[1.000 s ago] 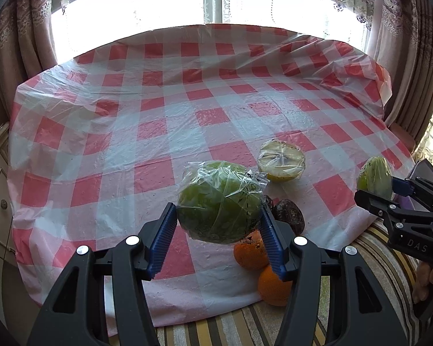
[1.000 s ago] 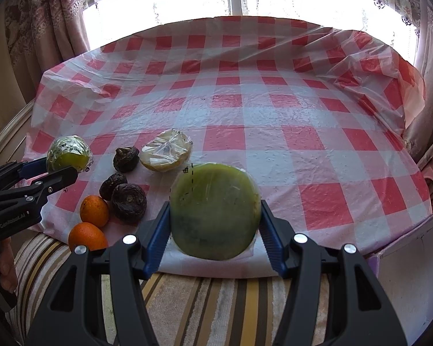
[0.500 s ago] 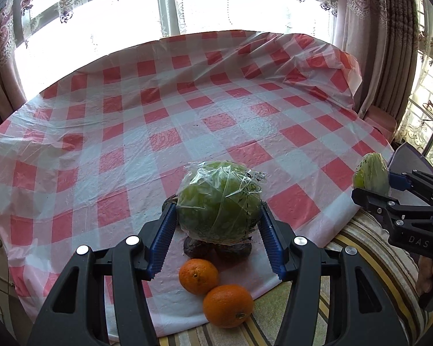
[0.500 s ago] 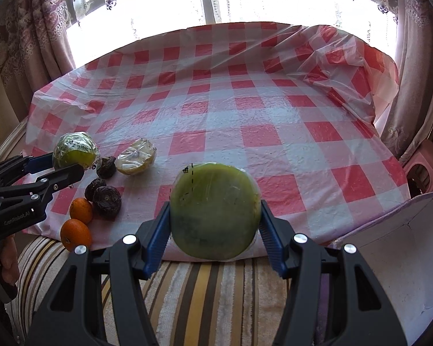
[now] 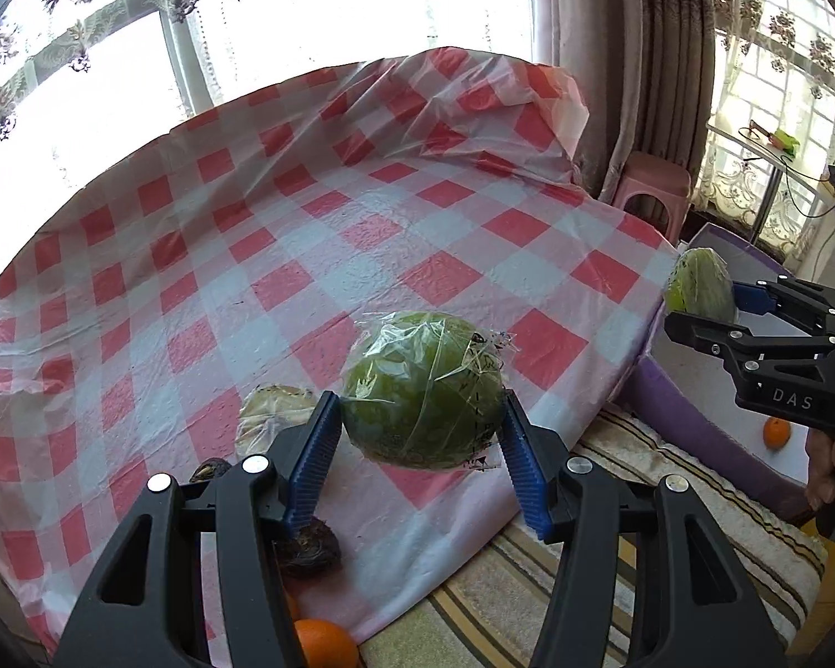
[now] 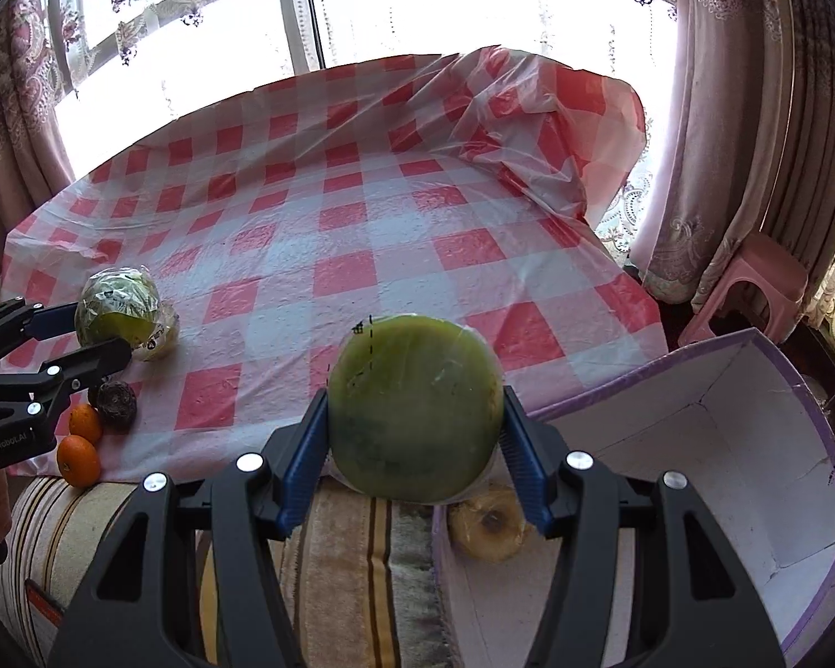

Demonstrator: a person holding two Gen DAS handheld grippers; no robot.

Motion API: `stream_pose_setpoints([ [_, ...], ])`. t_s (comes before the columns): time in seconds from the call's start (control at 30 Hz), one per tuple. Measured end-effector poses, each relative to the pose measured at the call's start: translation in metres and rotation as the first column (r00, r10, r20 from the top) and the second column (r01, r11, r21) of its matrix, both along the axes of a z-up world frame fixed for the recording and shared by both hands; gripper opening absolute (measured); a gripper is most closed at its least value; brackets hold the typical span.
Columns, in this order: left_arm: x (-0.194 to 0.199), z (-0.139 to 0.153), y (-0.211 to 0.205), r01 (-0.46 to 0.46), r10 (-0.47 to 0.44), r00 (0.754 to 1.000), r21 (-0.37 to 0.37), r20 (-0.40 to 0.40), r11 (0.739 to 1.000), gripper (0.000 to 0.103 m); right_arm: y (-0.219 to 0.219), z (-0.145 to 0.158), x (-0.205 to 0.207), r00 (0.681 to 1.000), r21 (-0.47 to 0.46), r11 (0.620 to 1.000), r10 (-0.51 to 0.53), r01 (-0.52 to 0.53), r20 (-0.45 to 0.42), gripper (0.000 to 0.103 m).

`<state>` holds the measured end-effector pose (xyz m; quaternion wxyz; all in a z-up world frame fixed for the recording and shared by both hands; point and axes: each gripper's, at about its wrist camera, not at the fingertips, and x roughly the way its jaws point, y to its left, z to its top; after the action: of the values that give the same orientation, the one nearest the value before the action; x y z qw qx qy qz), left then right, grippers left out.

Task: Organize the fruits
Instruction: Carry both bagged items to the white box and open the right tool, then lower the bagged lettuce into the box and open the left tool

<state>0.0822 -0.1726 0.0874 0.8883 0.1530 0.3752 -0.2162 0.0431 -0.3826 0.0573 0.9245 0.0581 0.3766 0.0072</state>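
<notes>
You're running mid-task: box (image 6: pixel 751 445) w/ purple rim is already holding a pale wrapped fruit (image 6: pixel 487 523) and an orange (image 5: pixel 776 433), while two oranges (image 6: pixel 78 459), dark wrinkled fruits (image 6: pixel 116 399) and a wrapped pale half (image 5: pixel 273 414) are still waiting on the checked tablecloth (image 5: pixel 362 234), so approx. half is left. You're clamping each claw part-open on its load, both in the air: L gripper (image 5: pixel 420 465) is squeezing a film-wrapped green melon half (image 5: pixel 423 389) over the cloth's near edge, R gripper (image 6: pixel 414 465) is squeezing the other green melon half (image 6: pixel 414 409), cut face toward you, beside the box rim.
</notes>
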Motion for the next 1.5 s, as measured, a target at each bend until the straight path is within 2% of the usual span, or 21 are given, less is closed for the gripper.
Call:
stream_pose_setpoints([
  [0.27,0.003,-0.013,-0.059,0.139,-0.137,0.989,0.021,-0.062,0.99,0.055,-0.049,-0.015,-0.005,0.993,-0.03,0.993,-0.115,0.114,-0.039,0.059],
  [0.5,0.0,-0.018,-0.106,0.259,-0.254,0.964,0.05,-0.083,0.965,0.055,-0.091,-0.028,-0.006,0.973,-0.062,0.976,-0.215,0.21,-0.079,0.059],
  [0.6,-0.003,-0.023,-0.126,0.316,-0.309,0.945,0.051,-0.106,0.947,0.055,-0.101,-0.033,-0.007,0.965,-0.088,0.968,-0.243,0.235,-0.098,0.059],
  [0.77,-0.015,-0.037,-0.159,0.427,-0.414,0.899,0.083,-0.141,0.9,0.055,-0.113,-0.043,-0.007,0.951,-0.124,0.957,-0.278,0.262,-0.135,0.059],
  [0.93,-0.027,-0.053,-0.184,0.529,-0.505,0.843,0.112,-0.186,0.841,0.055,-0.118,-0.052,-0.005,0.942,-0.131,0.953,-0.291,0.272,-0.165,0.059],
  [1.1,-0.034,-0.069,-0.197,0.574,-0.538,0.813,0.151,-0.223,0.805,0.055,-0.117,-0.057,-0.003,0.941,-0.134,0.955,-0.287,0.265,-0.181,0.059],
  [1.33,-0.037,-0.085,-0.203,0.595,-0.547,0.798,0.185,-0.254,0.782,0.056,-0.118,-0.06,-0.002,0.937,-0.134,0.955,-0.287,0.264,-0.198,0.059],
  [1.5,-0.042,-0.086,-0.204,0.6,-0.553,0.795,0.191,-0.249,0.777,0.059,-0.117,-0.056,-0.003,0.94,-0.151,0.952,-0.292,0.268,-0.174,0.073],
])
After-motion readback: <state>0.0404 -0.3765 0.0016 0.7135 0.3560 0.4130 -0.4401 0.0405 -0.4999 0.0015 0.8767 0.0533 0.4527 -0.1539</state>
